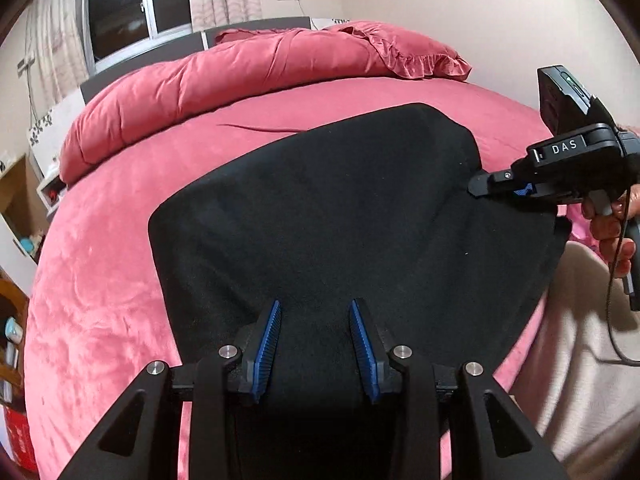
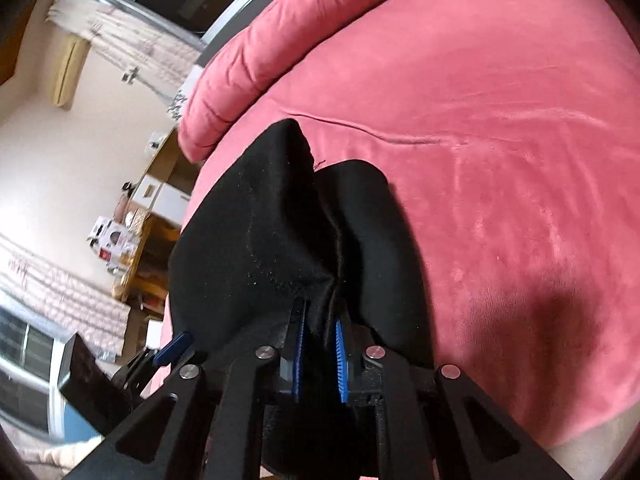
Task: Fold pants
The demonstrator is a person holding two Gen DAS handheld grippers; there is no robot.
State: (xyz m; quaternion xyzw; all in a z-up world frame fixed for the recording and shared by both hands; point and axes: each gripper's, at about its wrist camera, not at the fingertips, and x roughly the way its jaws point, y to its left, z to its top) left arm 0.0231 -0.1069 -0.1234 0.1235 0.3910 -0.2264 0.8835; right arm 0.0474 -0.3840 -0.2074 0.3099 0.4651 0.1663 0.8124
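Black pants (image 1: 320,200) are spread over a pink bed (image 1: 100,280), held between both grippers. In the left wrist view my left gripper (image 1: 315,304) has the black cloth filling the gap between its blue pads (image 1: 268,344), which grip a thick bunch at the near edge. My right gripper (image 1: 476,188) comes in from the right, held by a person's hand (image 1: 612,232), and pinches the pants' right edge. Its own view shows the right gripper (image 2: 320,312) shut on a gathered fold of the pants (image 2: 256,220). The left gripper (image 2: 176,344) shows at the lower left there.
A rolled pink quilt (image 1: 224,72) and a frilled pillow (image 1: 400,48) lie along the bed's far side. Shelves and boxes (image 1: 16,208) stand to the left of the bed. Pale cloth (image 1: 580,360) hangs at the lower right. Bare pink sheet (image 2: 500,160) stretches beyond the pants.
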